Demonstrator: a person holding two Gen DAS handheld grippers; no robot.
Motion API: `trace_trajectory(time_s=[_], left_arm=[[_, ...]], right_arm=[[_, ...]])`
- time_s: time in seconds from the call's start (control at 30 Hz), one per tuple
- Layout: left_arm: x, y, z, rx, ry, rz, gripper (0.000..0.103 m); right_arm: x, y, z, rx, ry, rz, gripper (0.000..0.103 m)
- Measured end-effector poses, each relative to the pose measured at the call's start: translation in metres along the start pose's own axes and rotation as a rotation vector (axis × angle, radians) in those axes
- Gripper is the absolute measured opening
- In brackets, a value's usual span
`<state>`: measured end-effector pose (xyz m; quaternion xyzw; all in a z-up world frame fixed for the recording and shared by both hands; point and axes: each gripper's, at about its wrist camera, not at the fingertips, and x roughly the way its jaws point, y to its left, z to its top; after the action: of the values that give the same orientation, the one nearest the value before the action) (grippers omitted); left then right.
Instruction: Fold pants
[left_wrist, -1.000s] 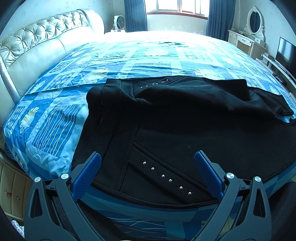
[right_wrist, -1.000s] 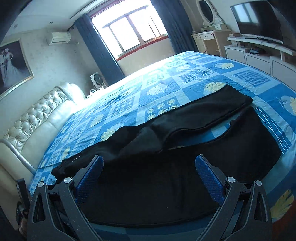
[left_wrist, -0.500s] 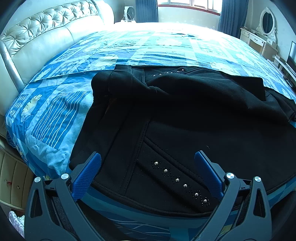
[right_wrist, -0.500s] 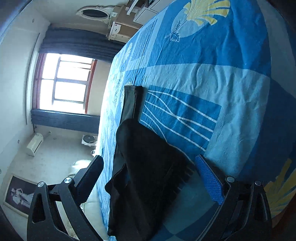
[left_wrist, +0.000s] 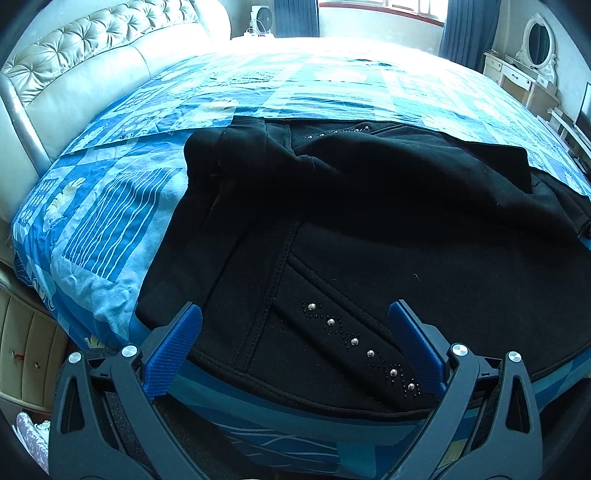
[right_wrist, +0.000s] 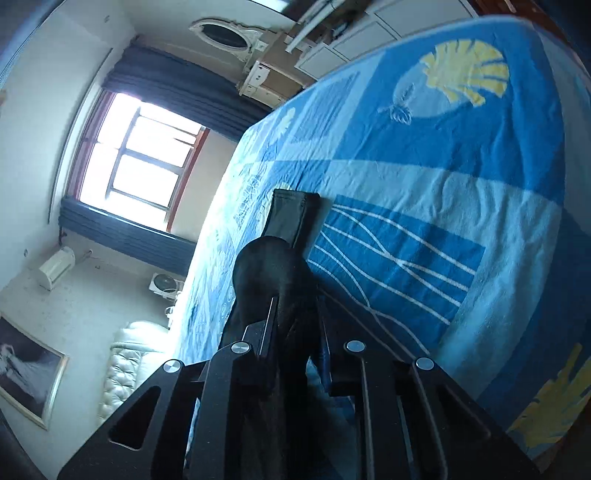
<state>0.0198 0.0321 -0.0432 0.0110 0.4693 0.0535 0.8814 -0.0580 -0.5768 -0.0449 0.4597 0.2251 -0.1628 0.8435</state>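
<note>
Black pants (left_wrist: 369, 229) with a line of silver studs lie spread on the blue patterned bed cover (left_wrist: 110, 221). One leg is folded over across the far side. My left gripper (left_wrist: 295, 339) is open, its blue pads either side of the waist end at the near bed edge, just above the cloth. My right gripper (right_wrist: 295, 325) is rolled sideways and shut on the hem end of a pants leg (right_wrist: 273, 273), bunched between the jaws. The other leg's cuff (right_wrist: 291, 214) lies flat on the cover beyond it.
A tufted white headboard (left_wrist: 92, 62) runs along the left of the bed. A dresser with an oval mirror (left_wrist: 535, 48) and a TV stand are at the right. A window with dark curtains (right_wrist: 140, 162) is behind the bed. Drawers (left_wrist: 26, 347) sit below the near left edge.
My right gripper rolled sideways, went down to the leg end and closed on it. My left gripper moved closer over the waist and stayed open.
</note>
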Motion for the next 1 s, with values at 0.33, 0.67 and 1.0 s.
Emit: trace_trajectory(time_s=[0.33, 0.67, 1.0], left_arm=[[0.003, -0.003, 0.0, -0.009, 0.001, -0.03, 0.101], [0.01, 0.006, -0.004, -0.032, 0.024, -0.027, 0.101], [0.011, 0.003, -0.004, -0.021, 0.023, -0.031, 0.101]], right_arm=[[-0.001, -0.05, -0.023, -0.022, 0.097, -0.111, 0.051], [0.005, -0.122, -0.063, 0.722, 0.083, 0.455, 0.059], [0.01, -0.124, -0.075, 0.86, 0.03, 0.405, 0.069]])
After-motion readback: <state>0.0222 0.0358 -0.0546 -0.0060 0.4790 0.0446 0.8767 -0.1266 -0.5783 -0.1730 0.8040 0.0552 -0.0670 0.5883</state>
